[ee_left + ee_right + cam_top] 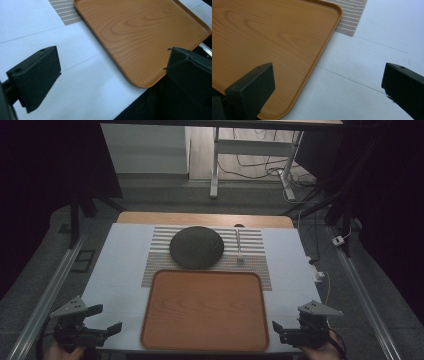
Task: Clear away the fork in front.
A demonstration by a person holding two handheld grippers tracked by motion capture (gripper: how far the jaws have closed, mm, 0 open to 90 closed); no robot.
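Observation:
An empty wooden tray point(202, 310) lies at the front middle of the white table cover point(122, 270). Behind it, on a striped placemat point(252, 262), sits a dark round dish point(196, 247) with a slim pale utensil point(239, 247) lying to its right. My left gripper point(106, 318) hovers open off the tray's front left corner, holding nothing. At the front right corner my right gripper point(282, 330) is open and empty too. The left gripper view has the wide-apart jaws of my left gripper point(112, 75) over the tray point(140, 30) corner. In the right gripper view, my right gripper point(328, 87) frames the tray point(262, 32) edge.
Metal rails point(47, 292) run along both sides of the table. Beyond the far edge stand a white desk frame point(215, 165) and loose cables point(260, 170) on the floor. A corner of the placemat point(65, 11) point(350, 15) appears in each gripper view.

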